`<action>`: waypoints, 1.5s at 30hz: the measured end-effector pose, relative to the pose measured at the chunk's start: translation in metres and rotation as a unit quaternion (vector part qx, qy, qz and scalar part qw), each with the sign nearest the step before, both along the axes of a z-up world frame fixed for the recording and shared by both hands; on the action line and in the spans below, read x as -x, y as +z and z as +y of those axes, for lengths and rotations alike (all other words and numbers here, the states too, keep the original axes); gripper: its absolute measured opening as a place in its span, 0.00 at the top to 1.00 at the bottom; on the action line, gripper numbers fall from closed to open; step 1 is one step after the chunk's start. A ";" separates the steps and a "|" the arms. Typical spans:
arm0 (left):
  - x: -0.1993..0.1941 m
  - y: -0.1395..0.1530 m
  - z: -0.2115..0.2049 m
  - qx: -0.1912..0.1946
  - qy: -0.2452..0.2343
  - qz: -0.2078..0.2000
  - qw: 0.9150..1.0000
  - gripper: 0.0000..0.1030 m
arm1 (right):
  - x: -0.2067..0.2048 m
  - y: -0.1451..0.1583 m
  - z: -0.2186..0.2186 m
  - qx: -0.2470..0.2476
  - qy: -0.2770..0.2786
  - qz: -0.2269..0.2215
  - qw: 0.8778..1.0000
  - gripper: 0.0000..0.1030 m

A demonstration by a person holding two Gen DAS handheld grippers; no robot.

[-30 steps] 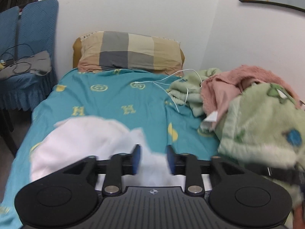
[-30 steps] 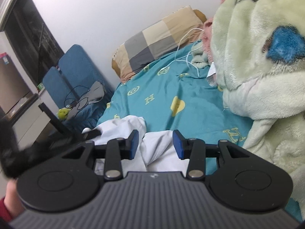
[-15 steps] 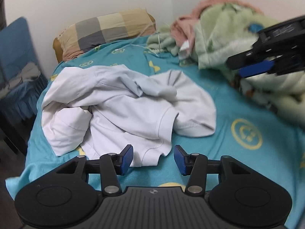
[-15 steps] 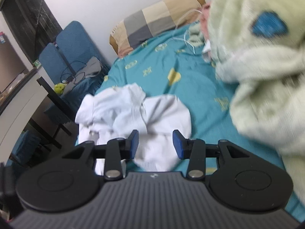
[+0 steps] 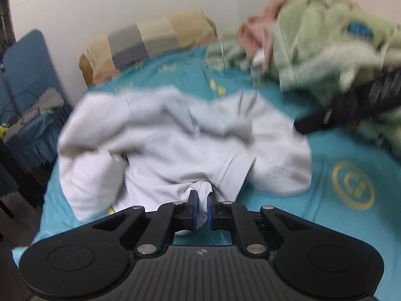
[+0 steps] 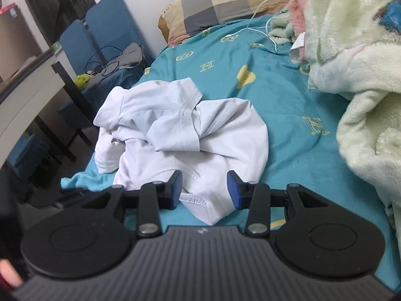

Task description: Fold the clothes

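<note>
A crumpled white T-shirt (image 5: 175, 145) (image 6: 180, 125) lies in a heap on the teal bed sheet (image 5: 338, 155) (image 6: 275, 95). My left gripper (image 5: 202, 207) is closing on the shirt's near hem, and a fold of white cloth is pinched between its blue pads. My right gripper (image 6: 205, 190) stands open over the shirt's near edge, with the hem lying between its fingers but not pressed. In the left wrist view the right gripper's black body (image 5: 351, 107) shows at the right, blurred.
A checked pillow (image 6: 225, 2) lies at the head of the bed. A heap of green and pink fleece blankets (image 6: 356, 50) (image 5: 325, 40) fills the right side. A white cable (image 6: 260, 22) trails across the sheet. Blue chairs (image 6: 105, 32) and a desk edge (image 6: 27, 95) stand left of the bed.
My left gripper came down to the shirt's near hem and shut on it. My right gripper dropped closer to the shirt's near edge and stayed open.
</note>
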State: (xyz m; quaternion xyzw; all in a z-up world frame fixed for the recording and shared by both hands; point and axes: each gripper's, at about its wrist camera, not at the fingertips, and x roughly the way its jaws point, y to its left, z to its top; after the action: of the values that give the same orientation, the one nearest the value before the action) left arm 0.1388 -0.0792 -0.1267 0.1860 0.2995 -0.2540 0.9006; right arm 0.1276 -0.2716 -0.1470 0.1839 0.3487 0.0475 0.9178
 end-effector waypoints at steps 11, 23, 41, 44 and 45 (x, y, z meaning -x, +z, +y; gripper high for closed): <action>0.053 0.129 0.078 0.126 0.071 -0.063 0.987 0.94 | 0.014 0.011 0.016 0.002 0.037 -0.034 0.999 0.31; 0.054 0.130 0.118 0.149 0.104 -0.021 0.983 0.94 | 0.013 0.002 0.091 0.069 0.131 -0.037 0.988 0.31; 0.024 0.124 0.142 0.177 0.096 0.023 0.979 0.93 | -0.027 0.031 0.114 0.069 0.228 -0.127 0.963 0.79; 0.018 0.121 0.141 0.186 0.095 0.032 0.977 0.93 | -0.033 0.020 0.103 0.055 0.192 -0.097 0.975 0.90; 0.016 0.120 0.140 0.189 0.093 0.033 0.977 0.93 | -0.034 0.017 0.100 0.050 0.180 -0.092 0.978 0.92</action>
State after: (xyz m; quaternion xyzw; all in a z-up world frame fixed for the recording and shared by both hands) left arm 0.1223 0.0612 -0.0064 -0.0251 0.2913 -0.2272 0.9289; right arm 0.1618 -0.1716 -0.1296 0.0671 0.2921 0.2116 0.9303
